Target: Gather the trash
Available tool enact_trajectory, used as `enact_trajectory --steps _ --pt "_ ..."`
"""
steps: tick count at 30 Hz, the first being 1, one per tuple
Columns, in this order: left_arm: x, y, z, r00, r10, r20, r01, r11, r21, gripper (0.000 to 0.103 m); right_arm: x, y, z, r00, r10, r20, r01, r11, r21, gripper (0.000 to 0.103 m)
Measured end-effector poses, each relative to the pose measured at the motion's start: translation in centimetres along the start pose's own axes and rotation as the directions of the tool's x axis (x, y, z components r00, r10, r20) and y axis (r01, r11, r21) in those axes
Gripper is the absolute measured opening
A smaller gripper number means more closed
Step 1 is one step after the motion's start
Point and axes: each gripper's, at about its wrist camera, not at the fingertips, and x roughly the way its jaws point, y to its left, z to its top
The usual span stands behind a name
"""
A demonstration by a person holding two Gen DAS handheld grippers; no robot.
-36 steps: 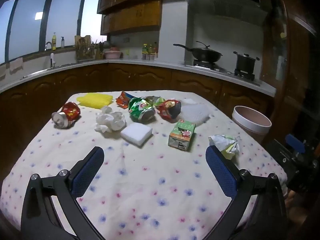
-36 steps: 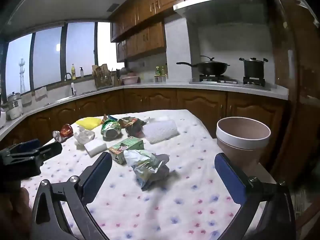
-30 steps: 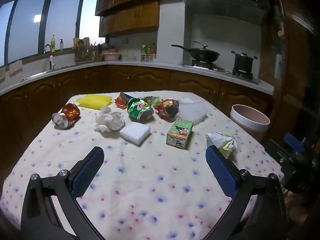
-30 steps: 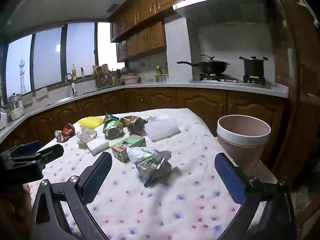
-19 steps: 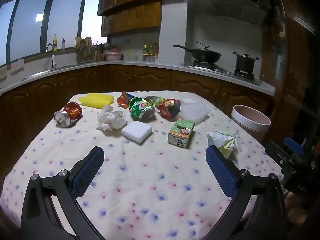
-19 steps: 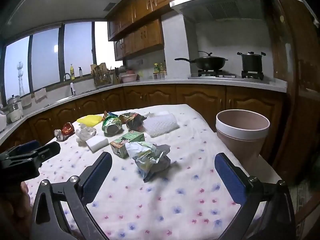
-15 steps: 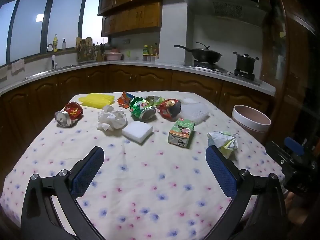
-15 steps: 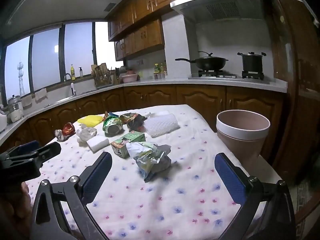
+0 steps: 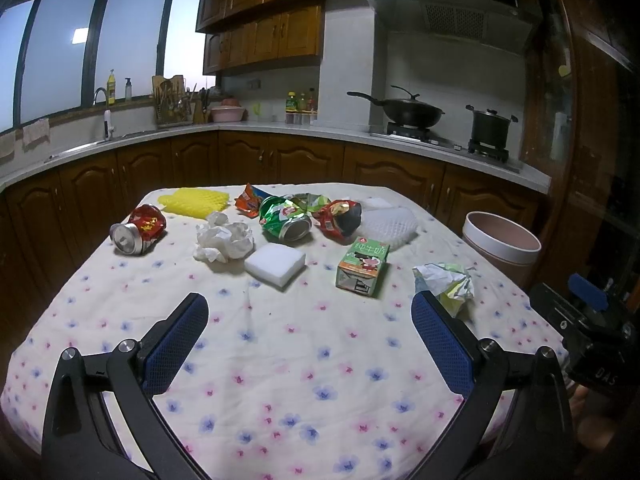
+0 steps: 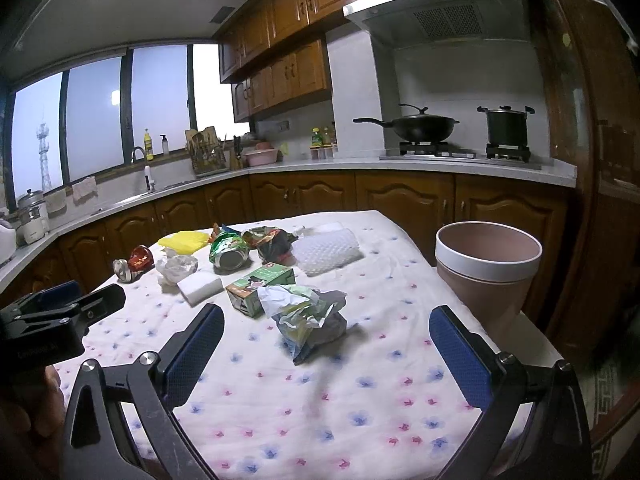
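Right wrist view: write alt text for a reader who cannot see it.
The open right gripper points across a floral-clothed table at a crumpled wrapper lying just ahead. A green carton, crushed cans and other litter lie further back. A pink bin stands at the table's right edge.
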Motion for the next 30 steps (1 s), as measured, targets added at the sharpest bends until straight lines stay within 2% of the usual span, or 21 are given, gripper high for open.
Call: enact_trajectory --steps 30 --pt "-0.01 0.00 -0.07 1.000 -0.005 -0.001 0.005 1.000 -0.001 0.103 0.00 0.44 0.08 1.000 0.004 -0.001 -0.004 1.000 -0.001 0.103"
